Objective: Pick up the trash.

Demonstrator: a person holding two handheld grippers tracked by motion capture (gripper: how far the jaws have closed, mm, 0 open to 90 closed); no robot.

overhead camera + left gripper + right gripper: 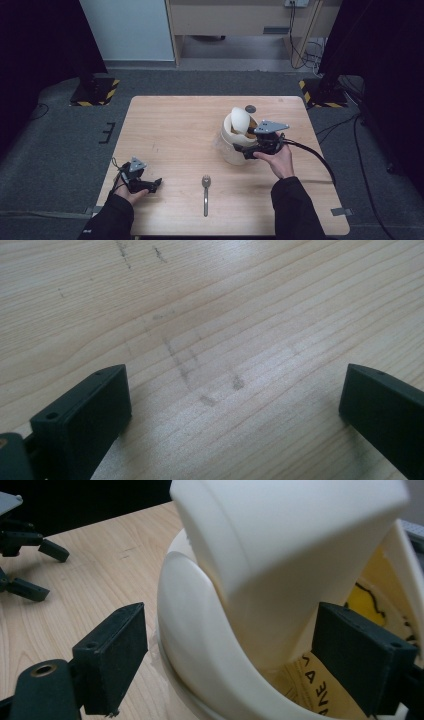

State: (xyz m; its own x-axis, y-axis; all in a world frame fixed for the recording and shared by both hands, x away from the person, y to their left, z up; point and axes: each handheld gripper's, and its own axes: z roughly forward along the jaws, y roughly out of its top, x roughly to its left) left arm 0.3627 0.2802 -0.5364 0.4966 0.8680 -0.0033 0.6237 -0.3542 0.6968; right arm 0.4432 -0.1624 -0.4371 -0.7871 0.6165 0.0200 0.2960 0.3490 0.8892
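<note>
Everything turns on how the right gripper sits against the cream container, right of centre in the high view: the jaws come at it from the lower right and end at its near rim, so the container lies straight ahead of the tool, up and to the left of the hand holding it. In the right gripper view the right gripper has its jaws spread wide, one at lower left outside the container wall, the other at lower right inside it, against the yellow printed lining; the wall runs up between them and neither pad looks pressed to it, so I judge it straddles the rim rather than pinches it. A pale rounded lid leans tilted in the mouth, rising toward the upper left; in the right gripper view the lid looms across the top, its lower edge dipping between the jaws, though touching or not I cannot tell. The left gripper rests at the lower left of the table, well apart from the container, jaws also parted over bare wood. A fork lies between the two hands near the bottom edge, its long axis running toward the person, tines away. The right hand is far nearer; any grip on rim or lid looks to be its job
</note>
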